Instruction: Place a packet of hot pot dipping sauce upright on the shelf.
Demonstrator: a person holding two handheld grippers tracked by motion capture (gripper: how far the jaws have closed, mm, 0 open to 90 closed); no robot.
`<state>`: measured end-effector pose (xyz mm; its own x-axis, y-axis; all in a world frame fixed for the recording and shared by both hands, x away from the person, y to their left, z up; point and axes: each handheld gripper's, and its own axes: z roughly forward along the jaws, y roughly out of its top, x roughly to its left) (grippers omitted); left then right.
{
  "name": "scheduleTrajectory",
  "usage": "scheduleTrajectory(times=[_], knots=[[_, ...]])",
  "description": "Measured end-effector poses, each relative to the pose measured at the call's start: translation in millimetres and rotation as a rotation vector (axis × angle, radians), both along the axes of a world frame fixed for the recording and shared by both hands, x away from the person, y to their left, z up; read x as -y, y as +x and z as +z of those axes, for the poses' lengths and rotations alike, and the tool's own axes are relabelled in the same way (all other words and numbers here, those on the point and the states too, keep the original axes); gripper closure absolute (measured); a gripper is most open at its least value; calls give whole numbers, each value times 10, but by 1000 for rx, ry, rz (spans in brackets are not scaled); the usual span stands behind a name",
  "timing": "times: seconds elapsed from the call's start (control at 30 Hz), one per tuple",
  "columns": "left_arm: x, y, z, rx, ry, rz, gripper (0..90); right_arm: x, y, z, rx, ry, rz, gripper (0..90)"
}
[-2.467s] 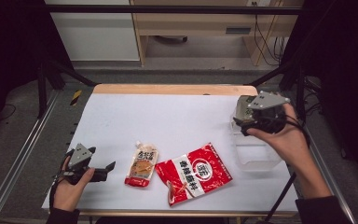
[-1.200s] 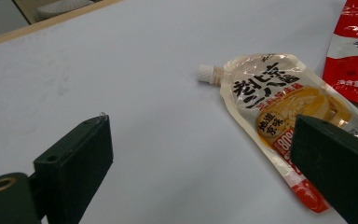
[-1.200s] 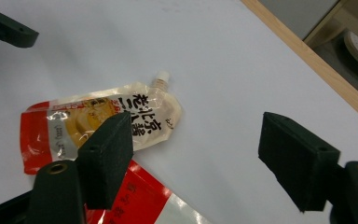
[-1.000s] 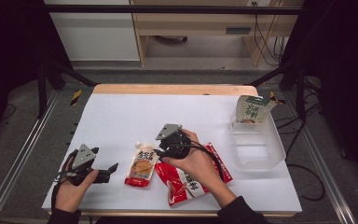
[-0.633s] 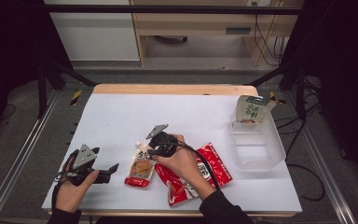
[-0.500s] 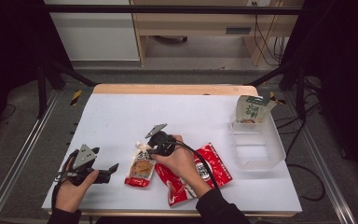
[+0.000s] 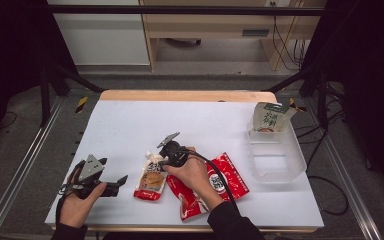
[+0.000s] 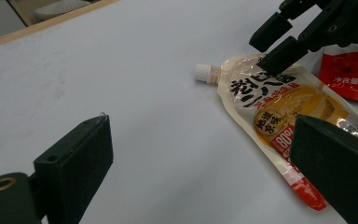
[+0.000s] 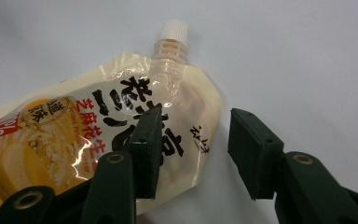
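From above, the spouted pouch lay near the bench's front edge, left of centre, its long axis running front to back with the cap pointing away, and the right gripper sat over its capped end, far nearer than the left gripper. In the left gripper view those fingers gaped wide and empty, pouch off right. In the right gripper view the fingers stood apart, one over the pouch's printed top, the other over bare bench beside its edge.

On the tabletop, a spouted pouch lies left of a snack packet; a plastic bin at right holds a bag.
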<state>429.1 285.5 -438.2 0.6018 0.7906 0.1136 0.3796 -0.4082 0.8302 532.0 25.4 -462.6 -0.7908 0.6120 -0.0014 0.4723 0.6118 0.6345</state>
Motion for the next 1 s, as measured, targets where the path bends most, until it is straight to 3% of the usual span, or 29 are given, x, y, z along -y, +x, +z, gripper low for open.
scheduleTrajectory(times=[0.33, 0.5, 0.67, 0.8, 1.0], knots=[[7, 1, 0, 1, 0, -1, 60, -14, -31, -25, -21, -5, -4, 658], [15, 0, -1, 1, 1, -3, 62, -39, -70, -19, -8, -28, 4, 767], [16, 5, -1, -2, 4, -7, 62, -58, -88, -13, -2, -20, 18, 870], [6, 4, 10, -2, -1, -8, 65, -86, -103, 59, 29, -1, 22, 888], [-52, -34, 102, 25, -41, 1, 79, -126, -208, 312, 96, 40, 59, 896]])
